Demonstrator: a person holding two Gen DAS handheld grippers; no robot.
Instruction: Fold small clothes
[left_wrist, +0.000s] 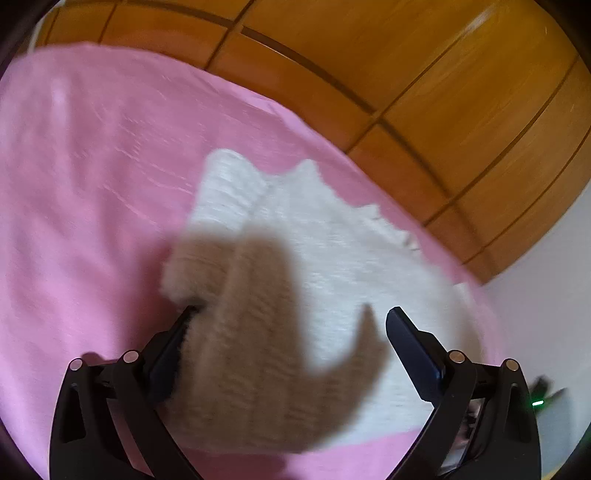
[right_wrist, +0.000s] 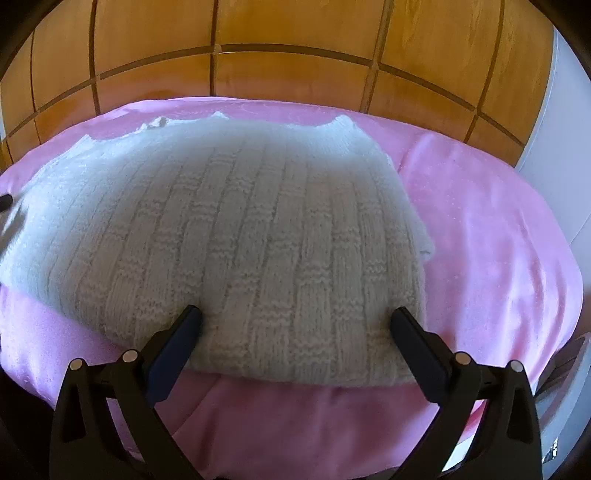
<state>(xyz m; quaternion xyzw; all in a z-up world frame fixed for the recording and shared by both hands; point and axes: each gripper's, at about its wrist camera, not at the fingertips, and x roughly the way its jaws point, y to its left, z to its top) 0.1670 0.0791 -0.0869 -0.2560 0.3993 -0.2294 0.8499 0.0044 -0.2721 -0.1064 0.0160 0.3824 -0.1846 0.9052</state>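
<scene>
Knitted white wool fills the space between both claws. The left claw has its fingers spread apart; a blurred flap of the sweater hangs across its left finger, and whether that flap is pinched I cannot tell. The right claw is released, fingers wide, tips resting at the near hem of the sweater, gripping nothing. Seen from that claw, the sweater lies flat on the pink bedsheet, already a fairly tidy block with the side edge tucked under. Beyond the sweater stands a wooden panelled wardrobe. I judge the folding partly done: sides seem turned in, and a final fold of hem towards collar probably remains.
</scene>
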